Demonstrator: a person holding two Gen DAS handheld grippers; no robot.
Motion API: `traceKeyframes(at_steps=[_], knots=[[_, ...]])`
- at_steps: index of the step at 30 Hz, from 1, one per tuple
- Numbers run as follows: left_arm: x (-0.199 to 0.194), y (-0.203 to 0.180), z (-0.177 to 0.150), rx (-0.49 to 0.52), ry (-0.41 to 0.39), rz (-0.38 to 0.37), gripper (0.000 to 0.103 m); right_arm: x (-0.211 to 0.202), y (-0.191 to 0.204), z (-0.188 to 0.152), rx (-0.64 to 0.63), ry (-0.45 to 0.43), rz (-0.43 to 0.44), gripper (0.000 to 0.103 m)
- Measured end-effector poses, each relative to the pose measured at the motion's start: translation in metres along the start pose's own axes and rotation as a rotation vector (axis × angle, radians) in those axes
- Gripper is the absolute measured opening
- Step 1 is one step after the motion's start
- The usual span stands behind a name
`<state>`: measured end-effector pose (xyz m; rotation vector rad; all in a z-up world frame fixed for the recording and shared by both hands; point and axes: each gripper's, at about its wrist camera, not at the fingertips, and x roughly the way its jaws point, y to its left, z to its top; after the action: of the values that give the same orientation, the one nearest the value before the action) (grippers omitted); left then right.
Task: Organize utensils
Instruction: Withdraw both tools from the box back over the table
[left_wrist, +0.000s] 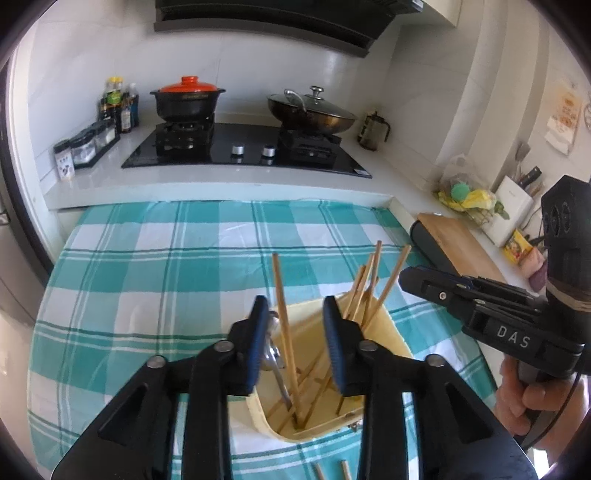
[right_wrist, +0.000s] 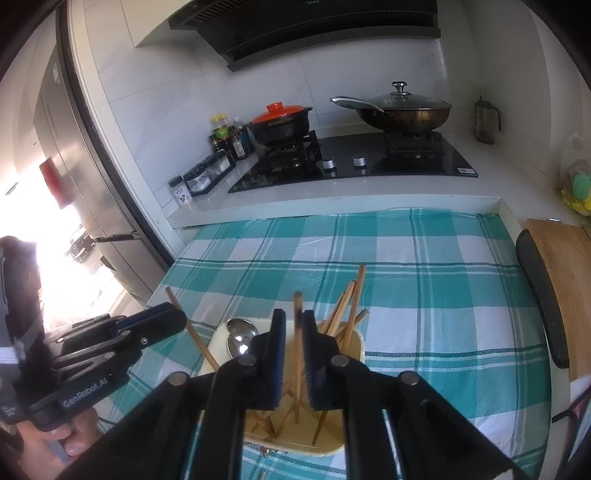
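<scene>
Right now we have both grippers over the cream utensil holder (left_wrist: 388, 332), which stands on the teal checked tablecloth (left_wrist: 147, 280), and that holder is our landmark. Our left gripper (left_wrist: 295, 332) has its jaws partly apart, and one upright chopstick (left_wrist: 284, 321) stands in the gap with no pad pressing it, as far as we can see. Our right gripper (right_wrist: 294, 354) has a narrower gap around another chopstick (right_wrist: 297, 347), also seemingly unclamped. More chopsticks (right_wrist: 347, 310) lean against the holder's far wall and metal spoons (right_wrist: 238, 338) rest at its left end. Our main worry is tipping: the holder looks light, and a jaw nudging its rim or dragging a leaning stick sideways could topple it and scatter everything. A stick between loose jaws may also fall askew instead of settling. With both tools crowded over one small opening, they could knock each other. Two loose chopstick ends (left_wrist: 332, 470) lie on the cloth nearer us than the holder. Beyond it stands the hob with a red-lidded pot (left_wrist: 188, 98) and a lidded wok (left_wrist: 312, 110), well clear; a wooden board (left_wrist: 458, 240) lies to its right.
</scene>
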<state>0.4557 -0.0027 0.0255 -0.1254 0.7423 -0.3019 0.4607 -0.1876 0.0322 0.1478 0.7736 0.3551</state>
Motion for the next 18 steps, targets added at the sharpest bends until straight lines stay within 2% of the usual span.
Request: traceKeyframes(at_steps=[1, 2, 5, 11, 18], knots=[[-0.003, 0.001, -0.001, -0.005, -0.008, 0.007, 0.049, -0.001, 0.000, 0.000, 0.007, -0.009, 0.003, 0.031], [-0.008, 0.003, -0.002, -0.006, -0.015, 0.008, 0.055, -0.005, 0.000, -0.001, 0.012, -0.025, 0.007, 0.041], [-0.022, 0.007, -0.007, 0.004, -0.029, 0.029, 0.065, -0.021, 0.004, -0.004, -0.015, -0.058, 0.010, 0.042], [-0.050, 0.006, -0.045, 0.057, -0.006, 0.057, 0.073, -0.065, 0.014, -0.034, -0.102, -0.077, -0.038, 0.042], [-0.061, -0.005, -0.144, 0.095, 0.099, 0.066, 0.076, -0.113, 0.025, -0.118, -0.189, -0.085, -0.107, 0.042]])
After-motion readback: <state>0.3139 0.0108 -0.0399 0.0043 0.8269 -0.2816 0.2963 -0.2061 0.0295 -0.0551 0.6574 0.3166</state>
